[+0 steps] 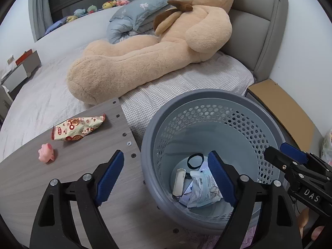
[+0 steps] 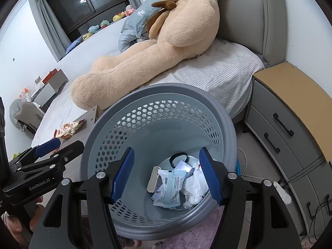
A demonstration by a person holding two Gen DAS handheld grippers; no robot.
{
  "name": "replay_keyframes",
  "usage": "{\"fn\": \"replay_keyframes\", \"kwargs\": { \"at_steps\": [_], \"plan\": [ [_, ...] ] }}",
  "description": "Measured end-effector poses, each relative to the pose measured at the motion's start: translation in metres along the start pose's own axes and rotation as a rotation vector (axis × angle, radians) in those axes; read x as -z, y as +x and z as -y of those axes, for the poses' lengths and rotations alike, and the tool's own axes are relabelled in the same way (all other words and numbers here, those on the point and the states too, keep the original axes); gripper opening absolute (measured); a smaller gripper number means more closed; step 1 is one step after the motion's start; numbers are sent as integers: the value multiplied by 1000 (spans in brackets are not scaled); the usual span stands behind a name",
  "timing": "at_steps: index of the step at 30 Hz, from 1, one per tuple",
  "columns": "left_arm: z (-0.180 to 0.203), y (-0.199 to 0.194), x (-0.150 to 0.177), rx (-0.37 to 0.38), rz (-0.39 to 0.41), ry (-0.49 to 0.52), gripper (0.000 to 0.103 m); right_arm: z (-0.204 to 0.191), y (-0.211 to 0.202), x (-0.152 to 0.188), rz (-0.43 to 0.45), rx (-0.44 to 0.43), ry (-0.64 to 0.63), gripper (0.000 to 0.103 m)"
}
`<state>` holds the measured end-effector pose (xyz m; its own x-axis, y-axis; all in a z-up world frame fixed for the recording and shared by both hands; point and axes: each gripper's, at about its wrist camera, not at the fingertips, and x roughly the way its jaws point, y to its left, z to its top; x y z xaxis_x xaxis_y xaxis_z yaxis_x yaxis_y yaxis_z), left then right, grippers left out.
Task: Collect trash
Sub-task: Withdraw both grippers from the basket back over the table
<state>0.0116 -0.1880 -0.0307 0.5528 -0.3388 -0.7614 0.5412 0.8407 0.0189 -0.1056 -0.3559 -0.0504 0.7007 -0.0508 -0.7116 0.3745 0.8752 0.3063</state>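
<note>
Left tool [image 1: 166,178]: jaws wide, empty, above grey bin [image 1: 209,101] holding wrappers [image 1: 202,188]. Right tool [image 2: 166,174]: jaws apart, empty, over bin. Snack packet [image 1: 77,129]: counter [image 1: 116,178], 10 o'clock of bin.

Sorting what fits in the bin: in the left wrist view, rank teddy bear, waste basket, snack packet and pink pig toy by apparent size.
1. teddy bear
2. waste basket, nearer the camera, so unsure against the bear
3. snack packet
4. pink pig toy
</note>
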Motion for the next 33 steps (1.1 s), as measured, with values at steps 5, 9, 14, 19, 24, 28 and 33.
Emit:
{"fn": "replay_keyframes", "kwargs": {
  "at_steps": [5, 9, 14, 19, 24, 28, 33],
  "plan": [
    [-8, -8, 5, -6, 13, -16, 88, -7, -5, 3, 2, -6, -12, 62],
    [-17, -15, 8, -11, 24, -34, 90, -16, -8, 5, 6, -12, -26, 62],
    [-33, -24, 15, -30, 38, -64, 92, -30, -9, 12, 4, -30, -47, 62],
    [-57, -29, 24, -52, 36, -107, 94, -48, -9, 18, -3, -51, -76, 62],
    [-85, -35, 33, -89, 44, -153, 94, -69, -13, 23, 2, -72, -111, 62],
    [-103, -42, 43, -133, 53, -173, 94, -84, -18, 26, 15, -84, -134, 62],
    [-127, -54, 56, -162, 65, -210, 94, -102, -20, 31, 17, -98, -161, 62]
  ]
}}
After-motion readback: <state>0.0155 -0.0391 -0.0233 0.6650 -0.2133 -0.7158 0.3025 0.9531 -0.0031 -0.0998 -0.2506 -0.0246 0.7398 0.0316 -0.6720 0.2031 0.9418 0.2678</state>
